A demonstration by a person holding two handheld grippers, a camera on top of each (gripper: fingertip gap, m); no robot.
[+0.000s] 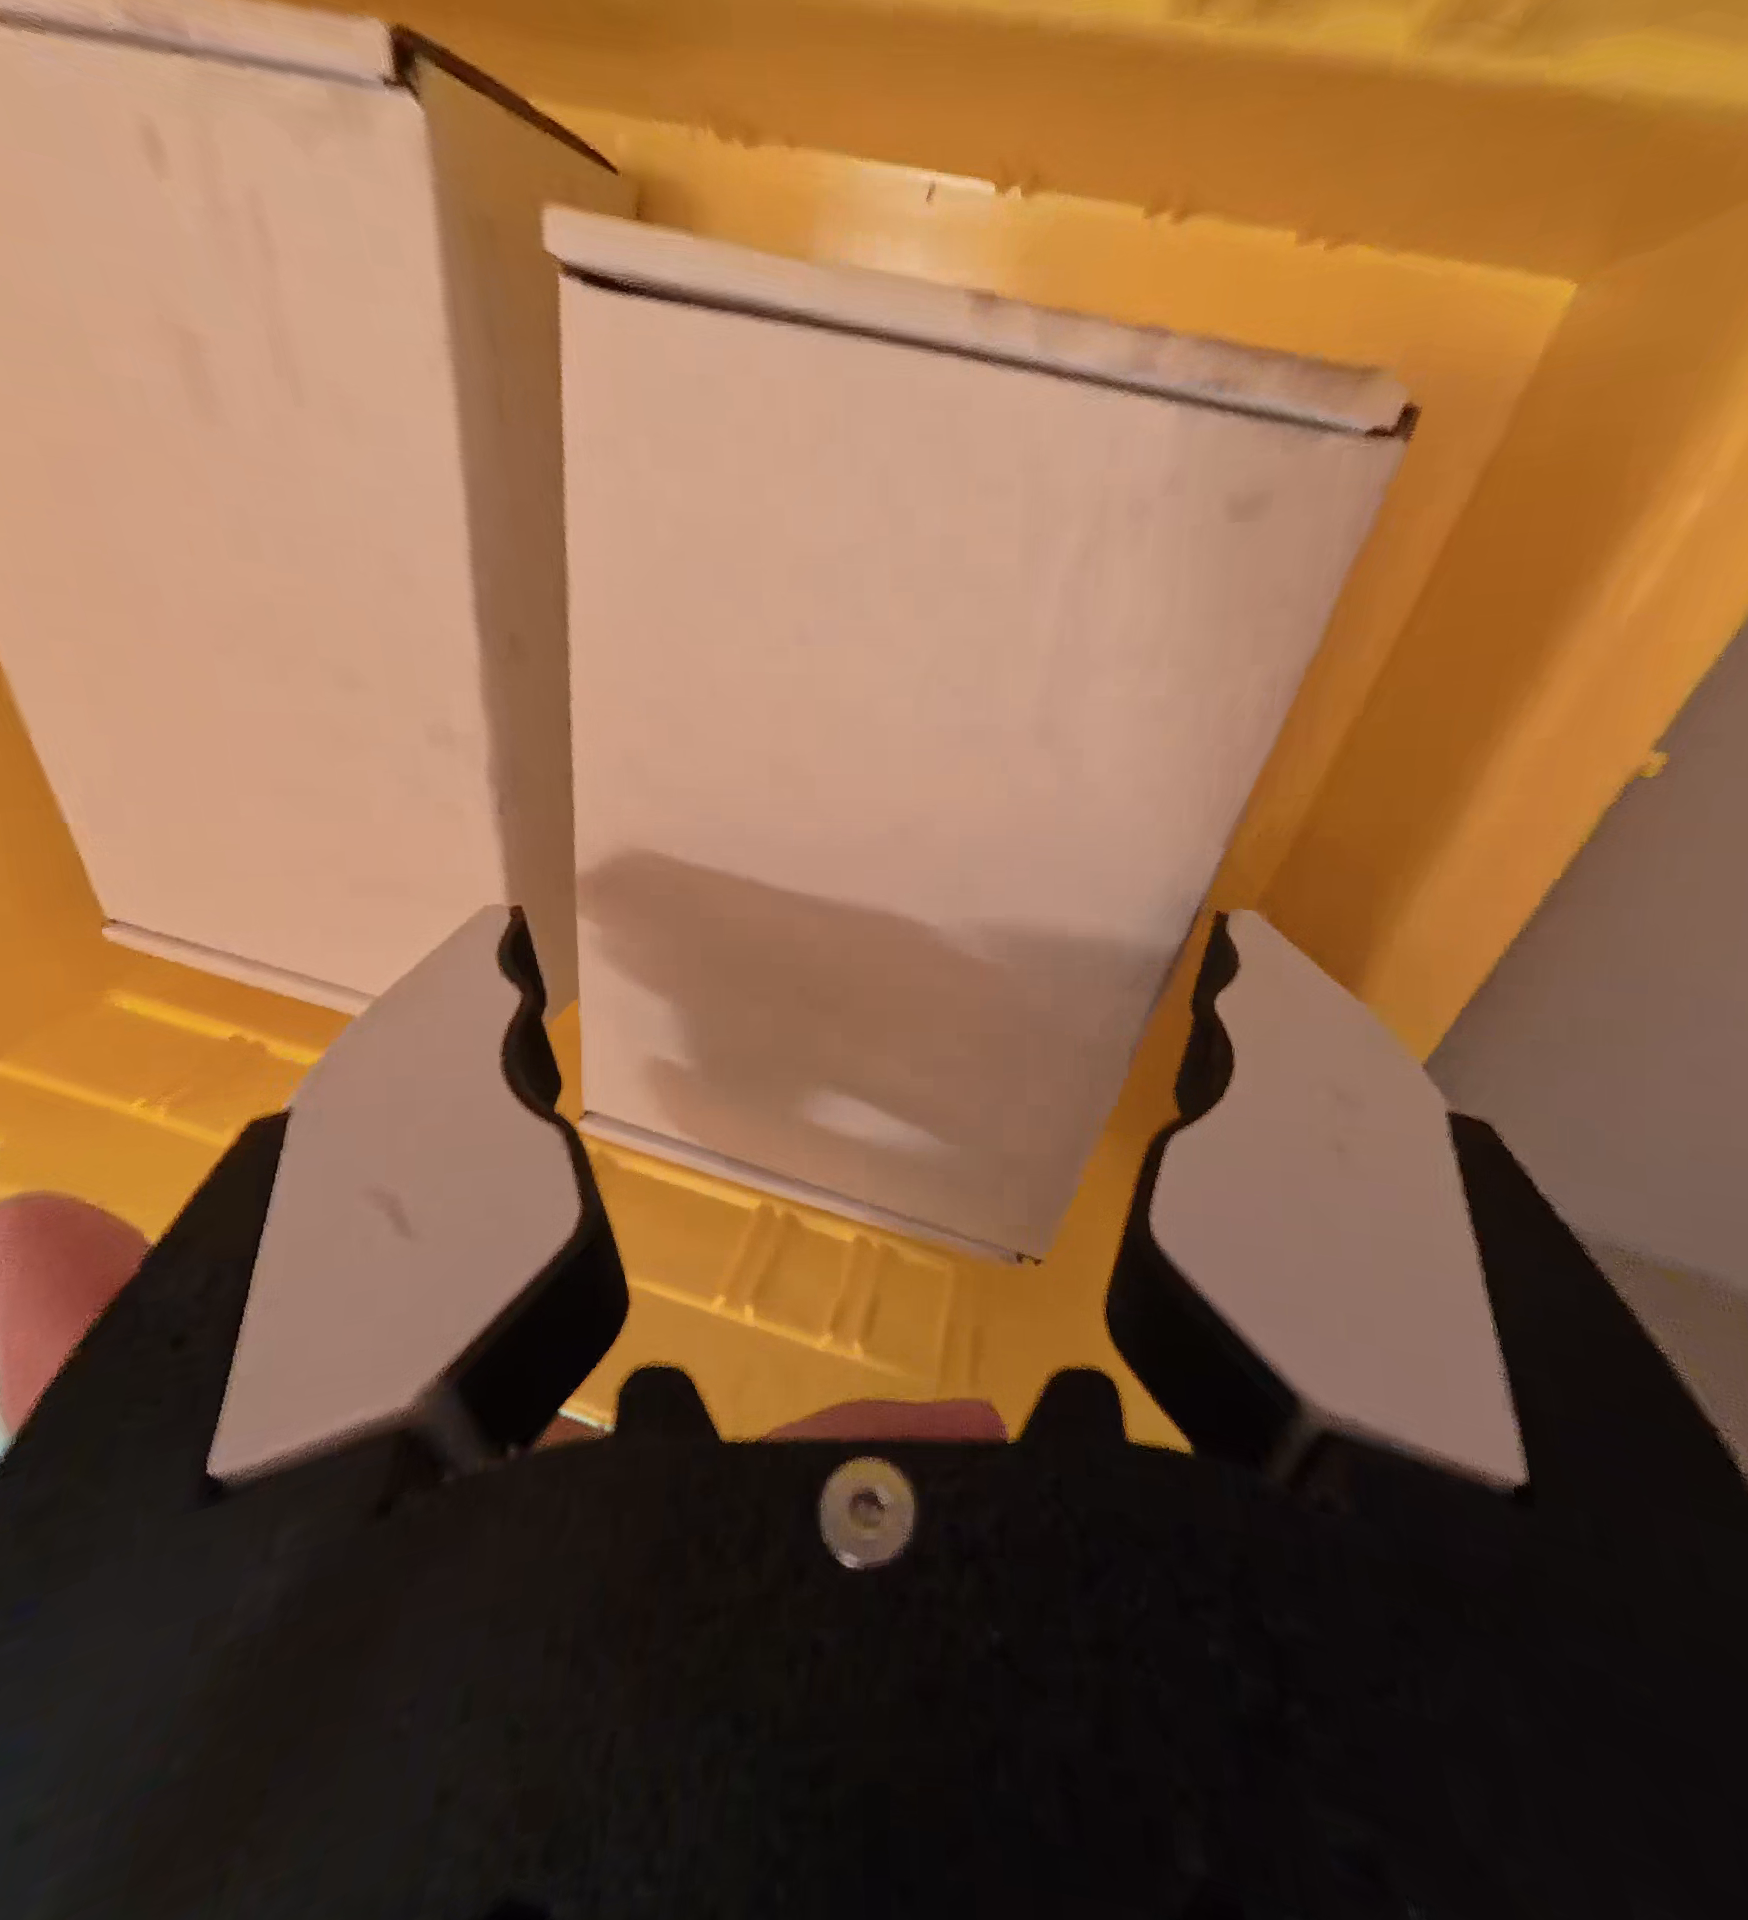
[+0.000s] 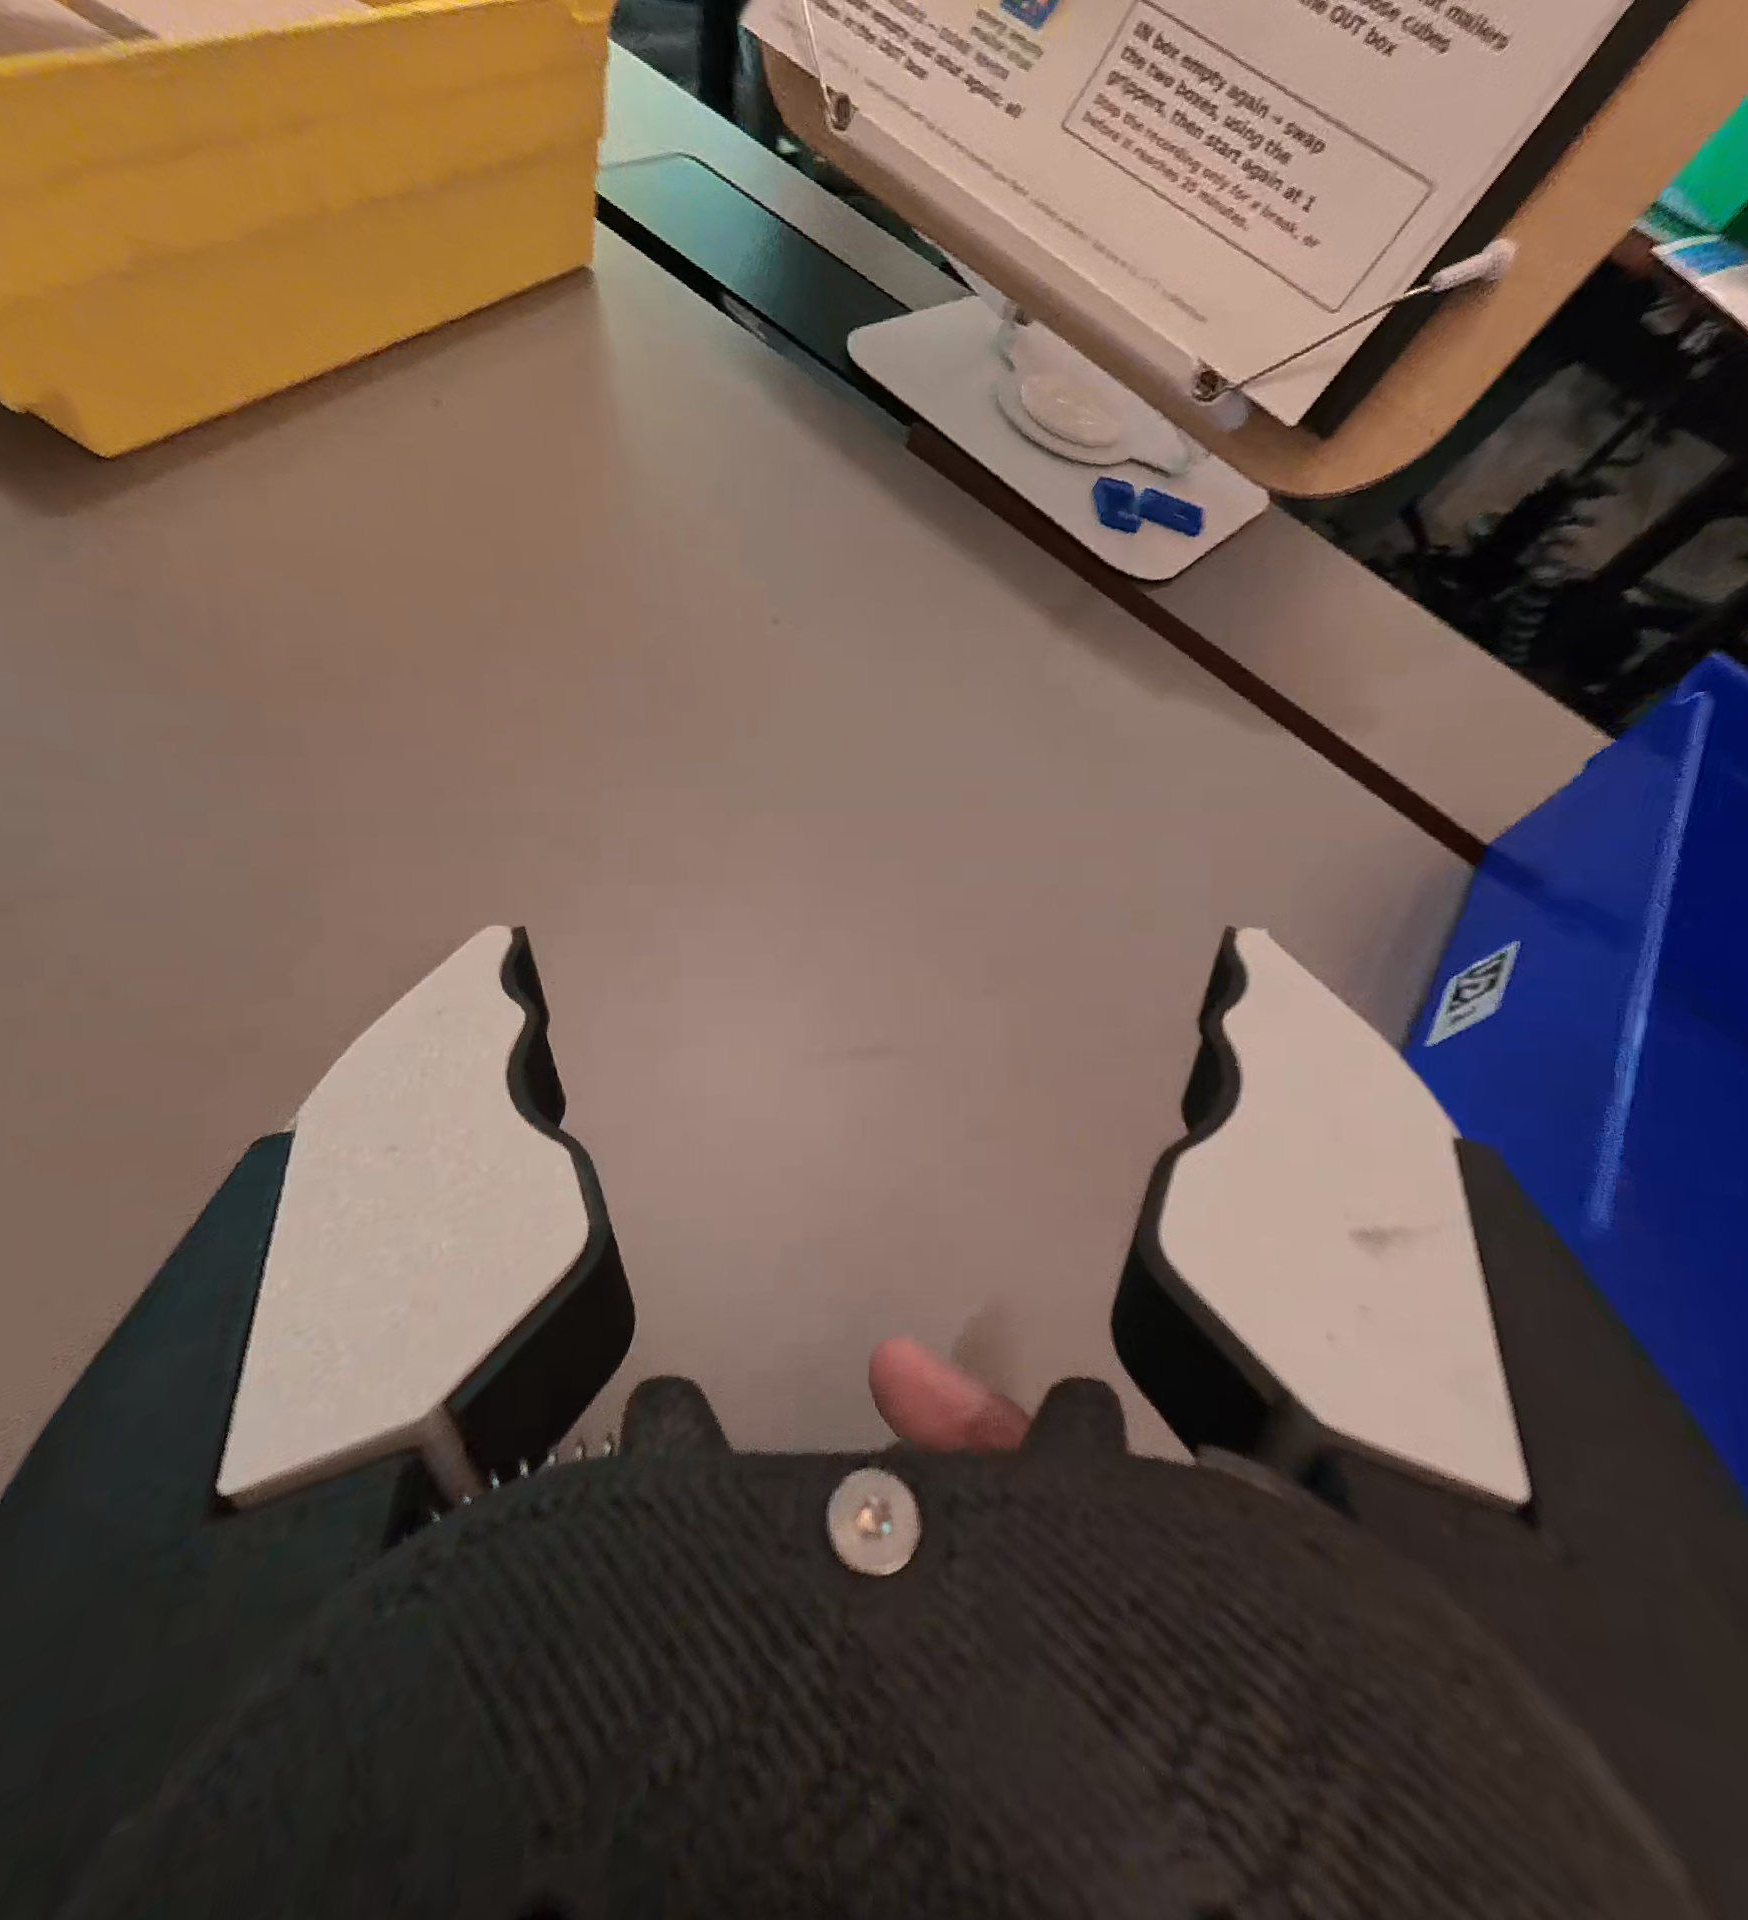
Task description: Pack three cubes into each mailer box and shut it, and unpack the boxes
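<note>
In the left wrist view two closed white mailer boxes lie in a yellow bin point(image 1: 1213, 260). One box point(image 1: 901, 675) lies straight ahead, tilted, its near end between my fingers. The other box point(image 1: 205, 468) lies to its left, with a side flap sticking up at its far right corner. My left gripper point(image 1: 865, 997) is open and empty just above the near end of the middle box. My right gripper point(image 2: 870, 1008) is open and empty over the bare grey table point(image 2: 693, 727). No cubes show in either view.
In the right wrist view the yellow bin point(image 2: 257, 208) stands at the far left and a blue bin point(image 2: 1659, 1039) at the right edge. A stand point(image 2: 1057, 436) with a printed sheet point(image 2: 1161, 135) and small blue pieces point(image 2: 1150, 509) sits at the table's far edge.
</note>
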